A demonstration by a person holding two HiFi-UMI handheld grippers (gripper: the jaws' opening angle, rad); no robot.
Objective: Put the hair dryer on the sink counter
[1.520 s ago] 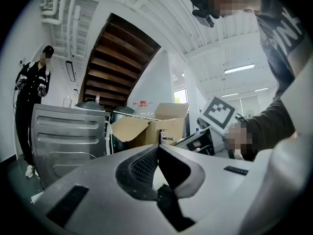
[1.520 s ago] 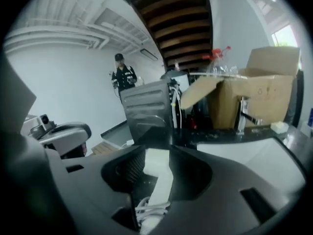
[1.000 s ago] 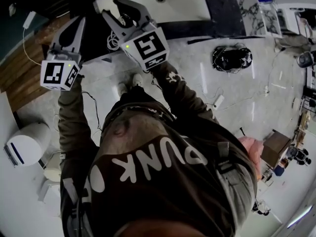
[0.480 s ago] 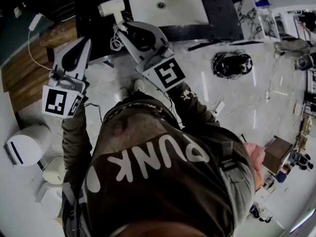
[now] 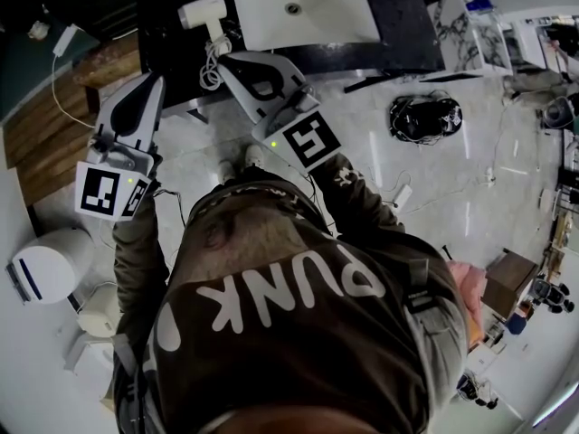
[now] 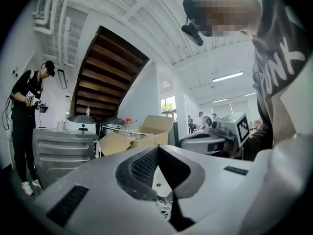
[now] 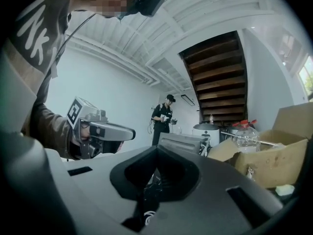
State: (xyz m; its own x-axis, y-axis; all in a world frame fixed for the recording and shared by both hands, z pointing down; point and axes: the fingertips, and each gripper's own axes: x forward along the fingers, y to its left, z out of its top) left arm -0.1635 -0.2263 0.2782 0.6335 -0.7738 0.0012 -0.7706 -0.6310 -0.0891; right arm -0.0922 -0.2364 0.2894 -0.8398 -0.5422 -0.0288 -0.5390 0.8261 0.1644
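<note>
The white hair dryer (image 5: 204, 13) lies on the dark sink counter (image 5: 403, 36), just left of the white basin (image 5: 335, 18). Its coiled white cord (image 5: 211, 67) hangs over the counter's front edge. My right gripper (image 5: 228, 60) is shut with nothing in it, its tip just below the dryer and beside the cord. In the right gripper view its jaws (image 7: 156, 149) meet, with cord showing below them. My left gripper (image 5: 152, 81) hovers left of the counter edge, shut and empty; in its own view the jaws (image 6: 157, 149) are pressed together.
A black cable bundle (image 5: 425, 108) lies on the pale floor right of the counter. A white round appliance (image 5: 45, 266) stands at the lower left near wooden steps (image 5: 54, 127). A cardboard box (image 7: 274, 156) and a standing person (image 6: 27, 126) are off to the side.
My right gripper's jaws went from wide open around the hair dryer to shut, and it drew back toward me. The dryer stays on the counter. The left gripper barely moved.
</note>
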